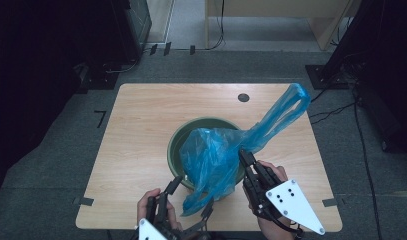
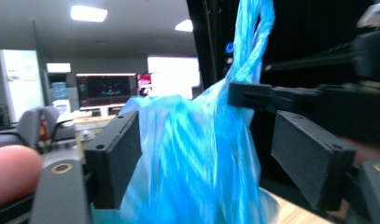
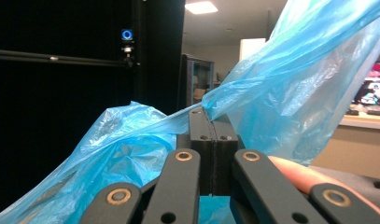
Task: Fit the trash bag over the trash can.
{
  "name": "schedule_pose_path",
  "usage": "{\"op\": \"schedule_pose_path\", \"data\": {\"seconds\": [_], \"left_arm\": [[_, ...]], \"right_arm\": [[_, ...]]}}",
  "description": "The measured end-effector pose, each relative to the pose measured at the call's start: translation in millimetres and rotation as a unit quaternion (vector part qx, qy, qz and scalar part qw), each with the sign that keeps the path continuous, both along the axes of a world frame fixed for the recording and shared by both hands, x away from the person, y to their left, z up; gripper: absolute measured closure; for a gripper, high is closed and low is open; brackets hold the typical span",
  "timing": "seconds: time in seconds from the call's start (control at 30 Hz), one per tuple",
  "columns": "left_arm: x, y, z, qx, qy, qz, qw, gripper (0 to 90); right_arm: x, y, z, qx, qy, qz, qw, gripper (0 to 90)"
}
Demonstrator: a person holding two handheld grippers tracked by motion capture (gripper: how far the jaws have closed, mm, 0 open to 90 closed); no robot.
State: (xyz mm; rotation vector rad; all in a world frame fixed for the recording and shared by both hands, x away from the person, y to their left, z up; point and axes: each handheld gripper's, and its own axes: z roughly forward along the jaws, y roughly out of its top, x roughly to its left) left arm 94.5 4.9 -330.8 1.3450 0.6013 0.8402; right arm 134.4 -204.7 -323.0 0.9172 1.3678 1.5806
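**Line the green basin with the blue bag**

Left gripper (image 1: 191, 197): jaws spread wide, bag film hanging between them, nothing pinched. Close on the near rim edge before pulling. Blue plastic bag (image 1: 216, 155) sits bunched over the green basin (image 1: 177, 145) mid-table, handles trailing off to the far right. Right gripper (image 1: 242, 156): jaws clamped on a fold of bag at the basin's right edge. Hold tension there, spread the mouth apart evenly, and avoid tearing the film.

An office-like lab: monitors (image 2: 106, 91) on desks, office chairs (image 2: 19, 128), ceiling light panels (image 2: 88, 13); black camera rig (image 3: 127, 35).
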Motion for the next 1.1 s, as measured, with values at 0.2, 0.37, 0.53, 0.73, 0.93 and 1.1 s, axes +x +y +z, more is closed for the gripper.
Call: {"op": "schedule_pose_path", "data": {"seconds": [0.2, 0.37, 0.53, 0.73, 0.93, 1.1], "left_arm": [[18.7, -23.9, 13.4, 0.059, -0.001, 0.037, 0.9976, 24.9], [35.4, -20.5, 14.0, 0.061, 0.012, 0.056, 0.9965, 51.3], [48.9, -1.7, 12.8, 0.034, 0.046, 0.067, 0.9961, 77.8], [54.6, 25.3, 7.6, 0.007, 0.075, 0.075, 0.9943, 89.0], [51.3, 49.6, -9.4, -0.010, 0.104, 0.083, 0.9911, 89.2], [42.4, 67.0, -27.4, -0.018, 0.119, 0.077, 0.9898, 88.9]], "right_arm": [[-2.7, 5.9, -1.4, -0.017, -0.004, 0.021, 0.9996, 90.0], [-6.7, 8.4, -0.9, -0.032, -0.011, 0.039, 0.9987, 90.0], [-6.5, 7.7, -2.0, -0.039, -0.008, 0.042, 0.9983, 90.0], [-8.0, -1.3, -6.8, -0.048, 0.005, 0.032, 0.9984, 90.0], [-14.3, -20.3, -15.3, -0.055, 0.021, 0.015, 0.9981, 90.0], [-18.2, -34.5, -27.4, -0.059, 0.040, 0.002, 0.9974, 90.0]]}}
